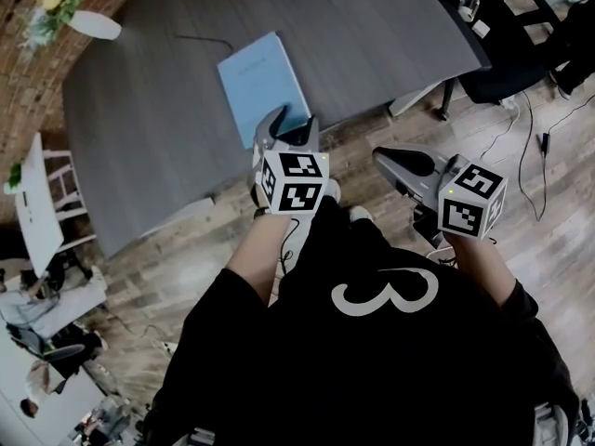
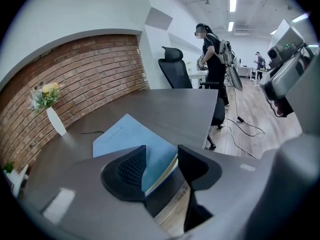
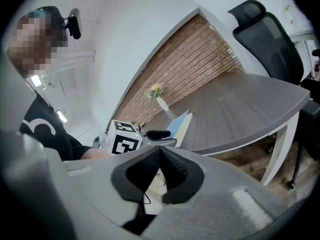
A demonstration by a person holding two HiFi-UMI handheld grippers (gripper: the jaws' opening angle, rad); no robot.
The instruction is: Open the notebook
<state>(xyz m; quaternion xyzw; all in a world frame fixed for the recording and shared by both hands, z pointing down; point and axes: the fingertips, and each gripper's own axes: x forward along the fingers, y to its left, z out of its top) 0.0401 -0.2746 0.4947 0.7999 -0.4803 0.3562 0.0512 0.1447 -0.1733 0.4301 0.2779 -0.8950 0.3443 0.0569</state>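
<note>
closest in: straddling the near corner of the notebook [image 2: 125, 136] with the left gripper [image 2: 162, 159], jaws apart, blue cover and pale page edge between them, not yet pinched by the look of it. idling alongside with the right gripper [image 3: 160, 151], tips closed together on nothing, hanging off the table [image 1: 372, 26] edge above the floor [image 1: 521, 240].

now the tricky bit, as a judgement: catch the cover alone, not the whole block. slip one jaw under the cover right at the corner, pinch lightly, then lift and fold over toward the spine. easy does it, or risk sliding the whole notebook across that smooth top. worth bringing the right gripper in to pin the pages.

further out, from the head view: lying flat and closed near the table's front edge, one corner aimed at the left gripper. only in the left gripper view: the page edge under the cover, plus a vase [image 2: 56, 121], a chair [image 2: 175, 71] and a person [image 2: 214, 59] beyond. only in the right gripper view: plainly shut, empty jaws, with a side-on sliver of notebook past the left cube [image 3: 123, 141].
</note>
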